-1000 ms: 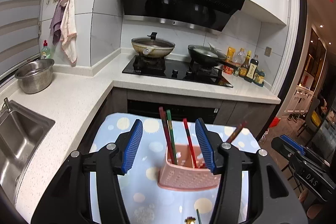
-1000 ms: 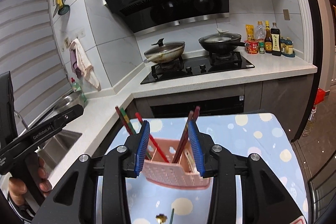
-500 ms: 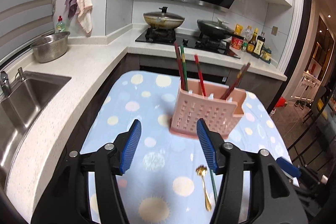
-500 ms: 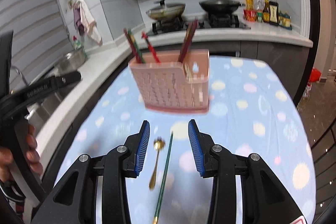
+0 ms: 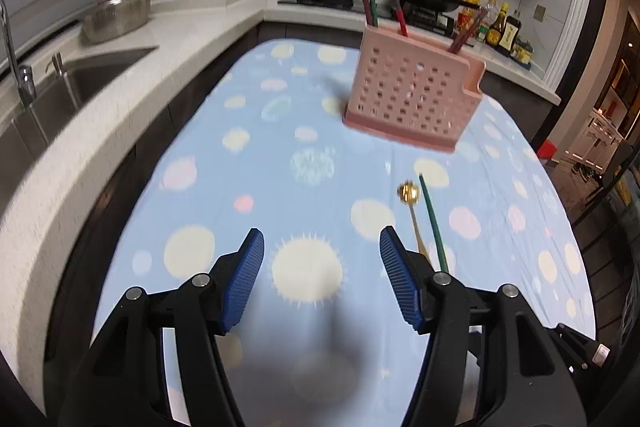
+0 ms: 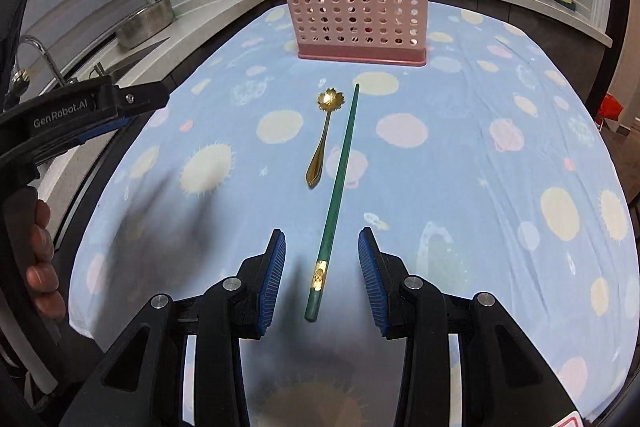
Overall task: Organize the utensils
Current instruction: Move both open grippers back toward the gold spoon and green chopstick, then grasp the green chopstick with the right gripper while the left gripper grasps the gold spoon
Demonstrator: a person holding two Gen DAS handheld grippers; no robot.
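Down on the table, a pale blue tablecloth (image 6: 460, 155) with pastel spots is carrying the whole scene. In the right wrist view the right gripper (image 6: 322, 277) is hanging just above the cloth with its blue-padded jaws parted and gripping nothing; the thick gold-banded end of a green chopstick (image 6: 340, 179) is lying flat on the cloth in the gap between them, apart from both pads, while the rest of the stick is running away from the gripper toward a pink utensil holder (image 6: 356, 15). Just left of the chopstick, a gold spoon (image 6: 322, 143) with a flower-shaped bowl is lying nearly parallel to it, beyond the fingertips and not between them. The holder is standing upright at the far end of the cloth, well apart from the gripper, with red, green and brown chopsticks sticking up out of it. In the left wrist view the left gripper (image 5: 322, 277) is holding its jaws spread wider, having just been opening, with only bare cloth between them; the spoon and green chopstick are lying just outside its right finger, their near ends hidden behind it. A person's hand (image 6: 42, 263) is wrapping the left gripper's handle at the edge of the right wrist view.
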